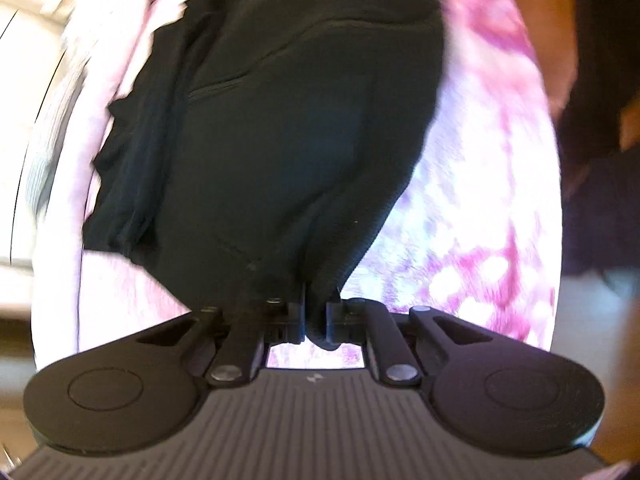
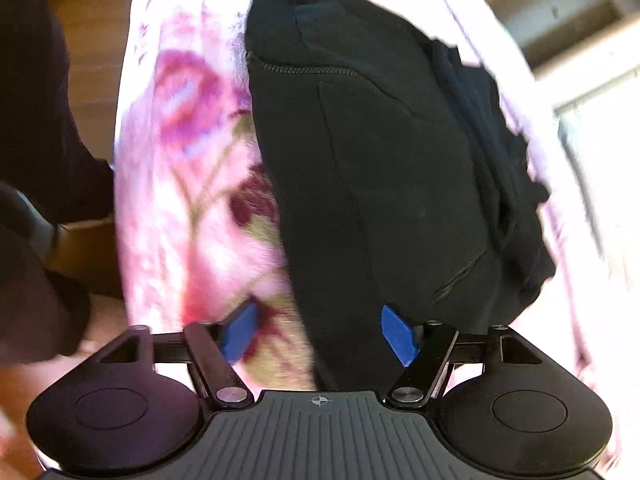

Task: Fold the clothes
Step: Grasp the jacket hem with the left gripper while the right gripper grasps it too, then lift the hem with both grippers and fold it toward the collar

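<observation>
Left gripper (image 1: 316,316) clamped on black garment (image 1: 280,120).

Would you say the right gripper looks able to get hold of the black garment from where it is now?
Probably yes. The right gripper is open, with the black garment's near edge already between its jaws, over the floral blanket. Nothing blocks it. The left gripper pinches another edge.

Both wrist views close above garment (image 1: 280,120)
</observation>
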The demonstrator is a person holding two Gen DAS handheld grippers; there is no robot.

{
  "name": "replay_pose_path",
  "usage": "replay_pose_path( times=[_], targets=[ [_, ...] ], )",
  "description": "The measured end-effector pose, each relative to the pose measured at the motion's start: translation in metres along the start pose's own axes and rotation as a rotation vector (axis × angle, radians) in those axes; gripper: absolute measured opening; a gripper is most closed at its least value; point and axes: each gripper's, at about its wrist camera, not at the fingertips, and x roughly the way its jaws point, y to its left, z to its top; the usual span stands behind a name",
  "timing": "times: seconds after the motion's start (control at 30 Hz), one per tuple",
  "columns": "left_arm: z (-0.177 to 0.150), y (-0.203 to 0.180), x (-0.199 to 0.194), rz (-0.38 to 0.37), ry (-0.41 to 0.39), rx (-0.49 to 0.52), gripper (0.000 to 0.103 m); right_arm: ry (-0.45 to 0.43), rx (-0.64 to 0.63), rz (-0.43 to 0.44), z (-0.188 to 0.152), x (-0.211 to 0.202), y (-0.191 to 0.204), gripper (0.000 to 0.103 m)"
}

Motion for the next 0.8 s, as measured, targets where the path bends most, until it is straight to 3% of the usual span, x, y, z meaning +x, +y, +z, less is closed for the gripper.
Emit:
replay_pose_path(
  times=[0.13,0.23,0.3,0.4,0.47,0.5,0.63,0.8],
  targets=[
    [0.006,0.016,-0.006,0.003,0.009,-0.097,0.008,-0.054,-0.100,-0.024,-0.011,0.001,0.001,0.071],
    [0.009,0.034,-0.014,0.002,0.013,-0.209,0.008,-0.008,-0.068,-0.122,-0.016,0.000,-0.011,0.065],
    [0.009,0.042,-0.014,-0.008,0.018,-0.248,0.008,0.001,-0.048,-0.143,-0.020,-0.002,-0.018,0.060],
    [0.011,0.051,-0.011,-0.027,0.025,-0.281,0.008,0.003,-0.060,-0.133,-0.022,-0.002,-0.022,0.042],
    [0.012,0.055,-0.010,-0.038,0.028,-0.298,0.007,0.007,-0.070,-0.104,-0.019,0.001,-0.026,0.009],
    [0.013,0.056,-0.013,-0.041,0.026,-0.295,0.007,0.010,-0.051,-0.085,-0.017,0.001,-0.031,0.005],
    [0.008,0.052,-0.036,-0.053,0.026,-0.301,0.006,0.014,0.046,-0.041,-0.011,-0.022,-0.055,0.003],
    [0.004,0.022,-0.081,-0.049,0.010,-0.304,0.004,0.021,0.074,0.018,0.000,-0.056,-0.064,0.002]
  ],
)
